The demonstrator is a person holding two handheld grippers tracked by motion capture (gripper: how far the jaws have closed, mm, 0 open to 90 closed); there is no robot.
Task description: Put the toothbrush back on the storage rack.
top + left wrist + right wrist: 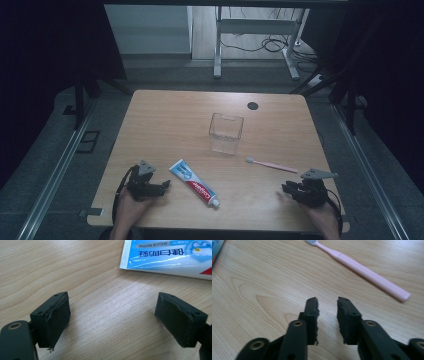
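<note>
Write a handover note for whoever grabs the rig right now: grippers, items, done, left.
Left gripper: wide open, holding nothing, low over the table just short of the toothpaste.
Right gripper: jaws a little apart, holding nothing, near the handle end of the toothbrush.
Toothpaste lies flat at front centre, cap toward the person. The toothbrush lies flat to its right, bristle end toward the cup. The cup stands upright mid-table and looks empty.
Done: nothing picked up or moved into the cup by the look of it.
Left: probably grasp both items; likely they go in the cup.
</note>
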